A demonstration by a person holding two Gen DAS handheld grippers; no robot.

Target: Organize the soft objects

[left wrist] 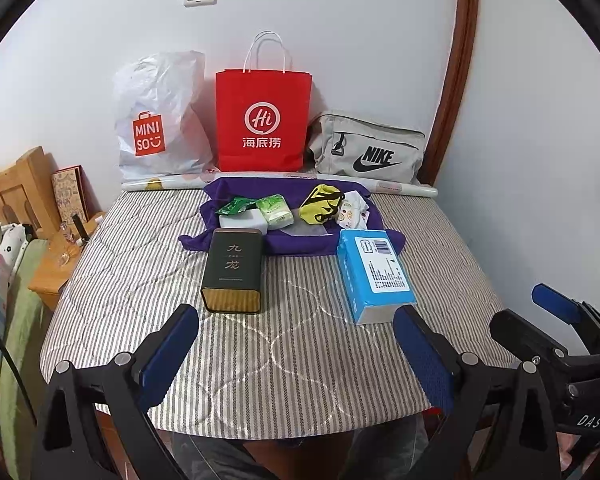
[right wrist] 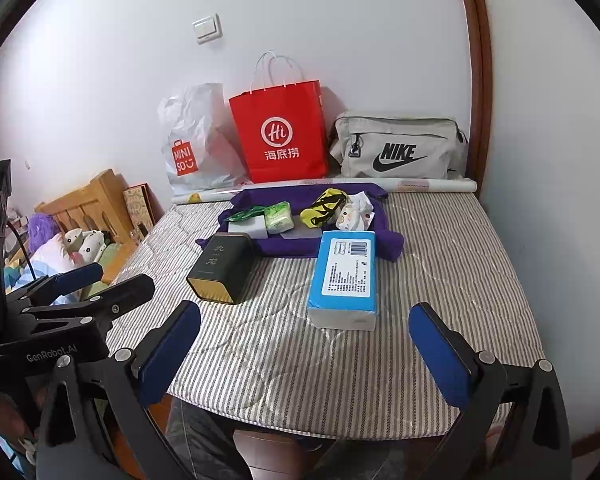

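Observation:
On the striped mattress [left wrist: 292, 344] [right wrist: 440, 272] lies a purple cloth [left wrist: 292, 244] [right wrist: 268, 246] holding a green tissue pack [left wrist: 275, 211] [right wrist: 279, 217], a green sachet [left wrist: 236, 206], a white block [left wrist: 242, 223], a yellow-black pouch [left wrist: 320, 204] [right wrist: 324, 206] and a white patterned cloth [left wrist: 352, 210] [right wrist: 356, 210]. A blue tissue pack [left wrist: 374, 274] [right wrist: 344, 278] and a dark tea tin [left wrist: 234, 272] [right wrist: 222, 268] lie nearer. My left gripper [left wrist: 296, 348] [right wrist: 100, 280] and right gripper [right wrist: 304, 344] [left wrist: 540, 308] are open, empty, above the mattress's near edge.
Against the wall stand a white Miniso bag [left wrist: 156, 120] [right wrist: 196, 140], a red paper bag [left wrist: 264, 120] [right wrist: 280, 132] and a grey Nike bag [left wrist: 370, 148] [right wrist: 400, 148]. A rolled sheet [left wrist: 400, 188] lies before them. A wooden headboard [left wrist: 12, 192] and bedding are at left.

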